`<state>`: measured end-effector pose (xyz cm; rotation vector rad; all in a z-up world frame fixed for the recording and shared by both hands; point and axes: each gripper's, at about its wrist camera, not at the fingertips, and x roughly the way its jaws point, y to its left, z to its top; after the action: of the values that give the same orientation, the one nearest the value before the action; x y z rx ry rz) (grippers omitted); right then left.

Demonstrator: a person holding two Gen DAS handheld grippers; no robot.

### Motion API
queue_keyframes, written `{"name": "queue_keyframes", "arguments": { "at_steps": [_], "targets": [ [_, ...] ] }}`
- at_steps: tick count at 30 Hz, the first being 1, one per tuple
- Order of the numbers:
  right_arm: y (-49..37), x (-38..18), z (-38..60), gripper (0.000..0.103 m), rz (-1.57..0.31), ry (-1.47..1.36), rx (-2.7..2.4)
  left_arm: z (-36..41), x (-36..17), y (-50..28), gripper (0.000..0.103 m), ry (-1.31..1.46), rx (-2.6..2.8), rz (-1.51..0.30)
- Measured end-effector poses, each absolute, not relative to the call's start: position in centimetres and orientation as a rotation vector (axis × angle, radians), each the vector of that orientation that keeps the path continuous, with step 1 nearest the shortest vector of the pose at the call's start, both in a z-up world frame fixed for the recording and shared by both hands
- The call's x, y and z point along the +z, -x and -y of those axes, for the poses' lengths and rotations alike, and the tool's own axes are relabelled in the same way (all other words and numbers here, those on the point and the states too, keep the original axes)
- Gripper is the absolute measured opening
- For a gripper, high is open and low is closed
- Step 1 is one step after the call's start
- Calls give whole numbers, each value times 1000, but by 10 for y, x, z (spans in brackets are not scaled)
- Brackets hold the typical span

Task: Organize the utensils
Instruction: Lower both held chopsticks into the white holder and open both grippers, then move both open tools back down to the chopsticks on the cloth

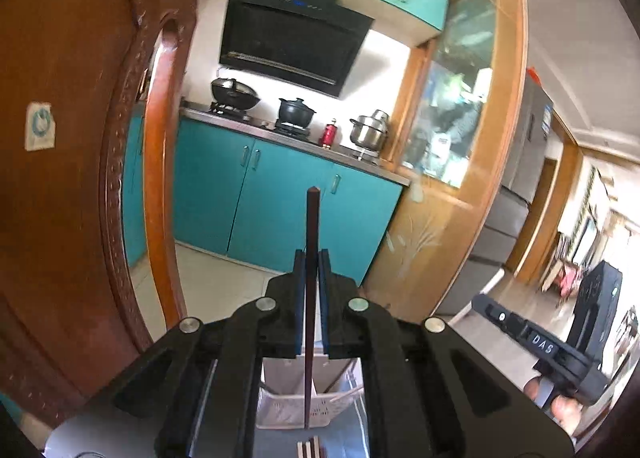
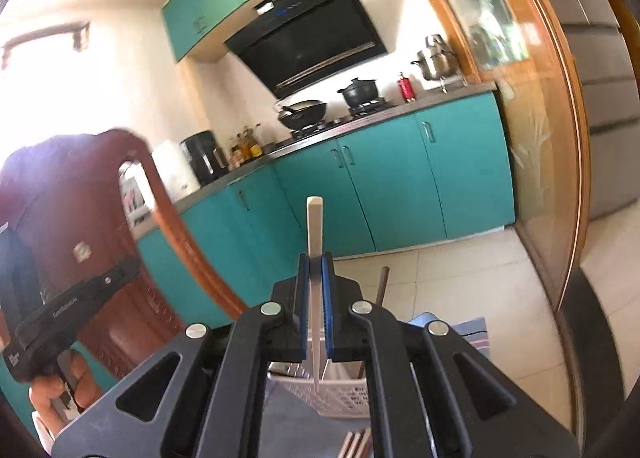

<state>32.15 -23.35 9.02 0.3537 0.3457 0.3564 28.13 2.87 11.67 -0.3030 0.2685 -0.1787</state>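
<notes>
My left gripper (image 1: 312, 258) is shut on a dark brown chopstick (image 1: 311, 226) that stands upright, its lower end over a white perforated utensil basket (image 1: 296, 410). My right gripper (image 2: 316, 262) is shut on a pale, light-coloured chopstick (image 2: 315, 226), also upright, its lower tip just above the same white basket (image 2: 340, 394). Another dark chopstick (image 2: 382, 286) leans in the basket. Loose chopsticks lie below each gripper, in the left wrist view (image 1: 308, 448) and in the right wrist view (image 2: 356, 444). The other gripper shows at the edge of each view.
A carved wooden chair back (image 1: 80, 178) rises close on the left. Teal kitchen cabinets (image 1: 280, 198) with a stove, pots (image 1: 296, 110) and a range hood (image 1: 292, 34) stand behind. A glass-panelled wooden partition (image 1: 452, 138) is to the right. A blue cloth (image 2: 472, 332) lies by the basket.
</notes>
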Motion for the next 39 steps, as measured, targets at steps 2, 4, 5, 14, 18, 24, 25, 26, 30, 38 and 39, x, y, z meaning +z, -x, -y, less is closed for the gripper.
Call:
{"name": "queue_keyframes", "arguments": {
  "at_steps": [2, 4, 5, 14, 18, 24, 25, 26, 30, 38, 39],
  "targets": [
    [-333, 87, 238, 7, -356, -386, 347, -37, 116, -292, 7, 344, -188, -280],
    [-341, 86, 243, 7, -344, -404, 331, -38, 116, -301, 7, 363, -189, -273],
    [-346, 86, 245, 7, -339, -416, 326, -38, 116, -303, 7, 369, -186, -268],
    [-347, 84, 262, 7, -239, -491, 298, -17, 90, -333, 7, 293, -92, -246],
    [-357, 66, 242, 7, -273, -377, 252, -9, 64, -351, 7, 276, -67, -320],
    [-366, 24, 216, 7, -379, -266, 267, 6, 32, -351, 7, 235, -47, -388],
    [-364, 20, 214, 7, -388, -256, 271, 9, 26, -350, 7, 226, -46, -401],
    [-362, 17, 213, 10, -396, -249, 274, 10, 21, -345, 7, 223, -47, -409],
    [-343, 10, 223, 51, -390, -262, 249, 14, 9, -327, 15, 215, -68, -433],
    [-306, -44, 283, 54, -461, -414, 112, 22, -45, -254, 35, 184, -101, -520],
    [-310, -57, 289, 54, -519, -445, 96, 28, -62, -254, 35, 173, -103, -588]
  ]
}}
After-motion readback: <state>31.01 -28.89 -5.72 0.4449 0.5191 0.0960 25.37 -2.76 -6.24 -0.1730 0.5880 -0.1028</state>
